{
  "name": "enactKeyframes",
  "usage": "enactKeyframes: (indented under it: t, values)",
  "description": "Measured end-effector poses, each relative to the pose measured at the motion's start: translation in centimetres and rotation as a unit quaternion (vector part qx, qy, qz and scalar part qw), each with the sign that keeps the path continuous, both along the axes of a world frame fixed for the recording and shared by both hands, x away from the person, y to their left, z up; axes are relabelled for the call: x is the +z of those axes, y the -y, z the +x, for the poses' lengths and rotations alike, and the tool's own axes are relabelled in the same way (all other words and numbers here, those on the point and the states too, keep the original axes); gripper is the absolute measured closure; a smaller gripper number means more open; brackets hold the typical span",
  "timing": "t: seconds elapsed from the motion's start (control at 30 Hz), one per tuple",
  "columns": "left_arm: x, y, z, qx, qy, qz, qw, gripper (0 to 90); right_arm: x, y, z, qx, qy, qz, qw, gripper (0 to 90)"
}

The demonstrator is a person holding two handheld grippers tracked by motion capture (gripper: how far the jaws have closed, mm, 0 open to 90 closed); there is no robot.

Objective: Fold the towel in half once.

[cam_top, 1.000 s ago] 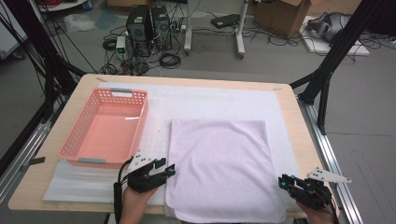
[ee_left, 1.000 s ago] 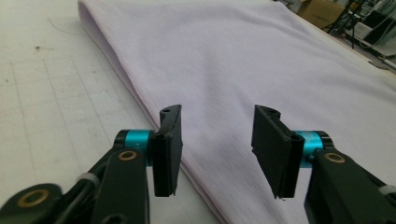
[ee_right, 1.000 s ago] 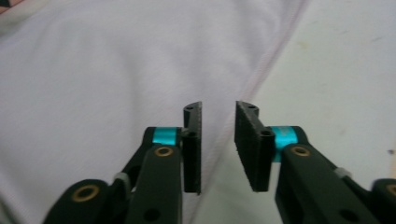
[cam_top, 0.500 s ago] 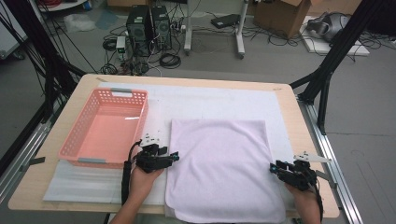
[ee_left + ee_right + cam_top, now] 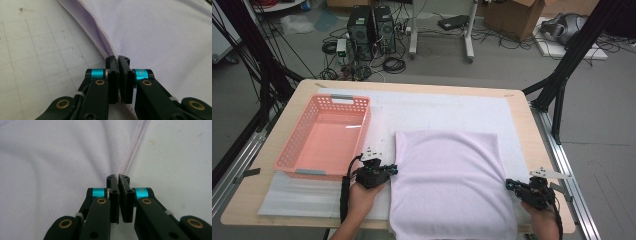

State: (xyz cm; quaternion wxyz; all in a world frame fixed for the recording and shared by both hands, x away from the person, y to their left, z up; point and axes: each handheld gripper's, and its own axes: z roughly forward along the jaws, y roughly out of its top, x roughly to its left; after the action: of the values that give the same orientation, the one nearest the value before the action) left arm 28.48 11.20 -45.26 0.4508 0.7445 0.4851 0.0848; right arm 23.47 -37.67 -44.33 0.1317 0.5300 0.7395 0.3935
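Lilac towel (image 5: 452,185) flat on counter (image 5: 532,125); left claw (image 5: 388,170) has just closed on its left hem, right claw (image 5: 512,185) just closed, pinching right hem.

Evenly and brightly lit from overhead, with soft, faint shadows on the bench (image 5: 512,107) and a small glare streak inside the pink basket (image 5: 298,150). Slightly soft and grainy from above; sharp up close on the lilac towel (image 5: 160,32), blurring toward the near frame edges.
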Motion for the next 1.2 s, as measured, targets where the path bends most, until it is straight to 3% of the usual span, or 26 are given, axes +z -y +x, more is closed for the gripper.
enactKeyframes:
  t: [0.17, 0.23, 0.27, 0.3, 0.37, 0.4, 0.47, 0.5, 0.53, 0.6, 0.8, 0.9, 1.0, 1.1, 1.2]
  values:
    - [0.3, 0.5, -0.6, -0.01, 0.017, 0.008, 0.9998, 84.4, 0.4, 0.4, -1.8, 0.007, -0.007, -0.005, 0.9999, 87.8]
    - [0.6, 0.5, 0.1, -0.012, 0.036, 0.005, 0.9993, 67.8, 0.4, 0.4, -1.9, 0.009, -0.001, -0.007, 0.9999, 84.5]
    - [0.7, 0.5, 0.6, -0.009, 0.04, 0.003, 0.9992, 61.6, 0.5, 0.4, -1.8, 0.009, 0.007, -0.004, 0.9999, 78.6]
    - [0.9, 0.6, 1.1, -0.007, 0.053, 0.003, 0.9986, 58.4, 0.7, 0.4, -1.5, 0.006, 0.019, -0.004, 0.9998, 69.1]
    - [1.1, 0.9, 2.2, -0.003, 0.074, -0.002, 0.9973, 51.6, 1.1, 0.6, -0.7, 0.002, 0.038, 0.002, 0.9993, 63.6]
    - [1.3, 1.0, 2.9, -0.007, 0.073, -0.006, 0.9973, 51.5, 1.3, 0.6, -0.2, 0.004, 0.049, 0.002, 0.9988, 60.5]
    - [1.4, 1.4, 4.1, -0.006, 0.094, -0.007, 0.9955, 51.2, 1.6, 0.6, 0.8, 0.008, 0.061, -0.006, 0.9981, 57.7]
    - [1.5, 1.6, 4.7, -0.011, 0.103, 0.006, 0.9946, 52.1, 1.7, 0.6, 1.4, 0.013, 0.066, -0.007, 0.9977, 56.0]
    - [1.7, 1.8, 5.4, -0.011, 0.105, 0.016, 0.9943, 53.0, 1.7, 0.7, 2.0, 0.014, 0.07, -0.003, 0.9974, 54.7]
    - [1.8, 2.0, 6.5, -0.009, 0.11, 0.014, 0.9937, 54.8, 1.6, 0.7, 3.3, 0.018, 0.071, 0.002, 0.9973, 54.7]
    - [1.6, 2.4, 9.6, 0.022, 0.089, 0.024, 0.9955, 55.1, 1.4, 0.1, 6.8, 0.038, 0.066, -0.001, 0.9971, 55.4]
    - [1.1, 2.2, 10.3, 0.06, 0.094, 0.038, 0.993, 55.7, 1.6, 0.0, 8.4, 0.04, 0.067, -0.008, 0.9969, 54.8]
    - [0.0, 2.3, 11.1, 0.067, 0.06, 0.037, 0.9953, 55.1, 1.7, 0.0, 10.1, 0.034, 0.061, -0.008, 0.9975, 53.1]
    - [0.0, 2.6, 11.7, 0.06, 0.036, 0.044, 0.9966, 51.1, 1.6, -0.2, 12.0, 0.028, 0.046, -0.018, 0.9984, 49.2]
    - [0.1, 3.1, 11.9, 0.052, 0.045, 0.063, 0.9956, 50.9, 1.3, -0.3, 13.7, 0.02, 0.044, -0.028, 0.9985, 46.0]
